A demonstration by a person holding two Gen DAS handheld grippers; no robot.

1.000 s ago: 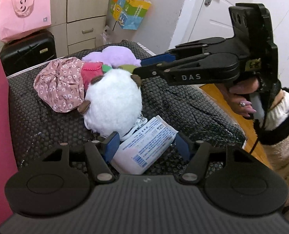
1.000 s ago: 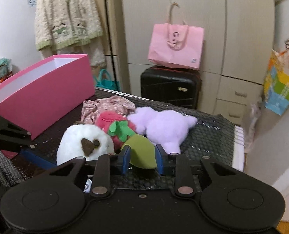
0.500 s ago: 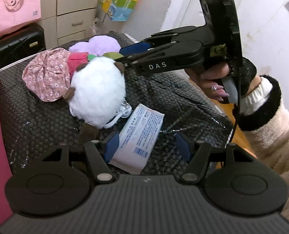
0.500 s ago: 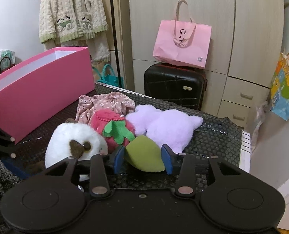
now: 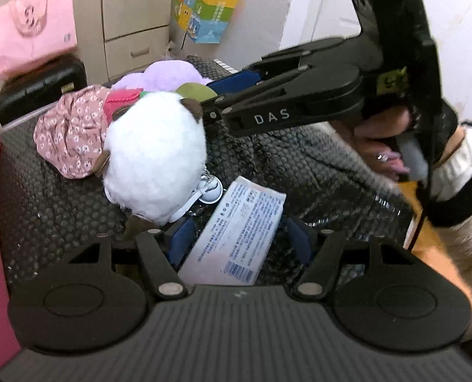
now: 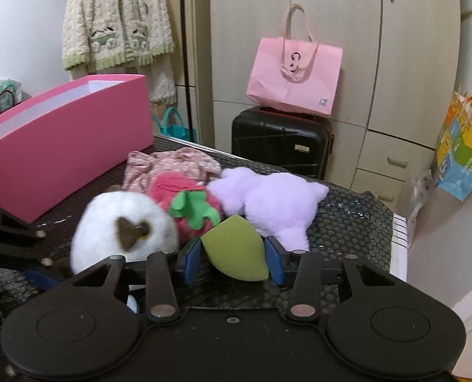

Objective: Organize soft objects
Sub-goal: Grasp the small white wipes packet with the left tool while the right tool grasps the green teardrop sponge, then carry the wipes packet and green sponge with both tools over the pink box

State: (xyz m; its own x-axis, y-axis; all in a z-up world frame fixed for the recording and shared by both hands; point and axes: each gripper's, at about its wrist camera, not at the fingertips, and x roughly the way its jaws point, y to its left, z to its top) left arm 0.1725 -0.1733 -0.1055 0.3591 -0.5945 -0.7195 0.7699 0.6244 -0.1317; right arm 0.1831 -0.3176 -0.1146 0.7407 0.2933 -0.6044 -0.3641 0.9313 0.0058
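On mat [image 5: 60,210]: pack [image 5: 236,232] between closing left gripper [image 5: 240,242] pads, untouched
Right gripper [image 6: 232,259]: clamps green sponge [image 6: 234,253]
Sponge's 9 o'clock: white plush [image 6: 121,226]

Tall beige wooden wardrobes [image 6: 331,63] are lining the far wall; a pink paper bag [image 6: 294,76] is sitting atop a black hard-shell suitcase [image 6: 280,140] at twelve o'clock, a cream knitted cardigan [image 6: 115,19] hanging at eleven.

The right gripper [image 6: 233,259] has its blue pads against the sides of a green teardrop sponge [image 6: 234,253]. Beyond lie a white plush [image 6: 121,229], strawberry plush [image 6: 185,197] and lilac plush [image 6: 271,200].
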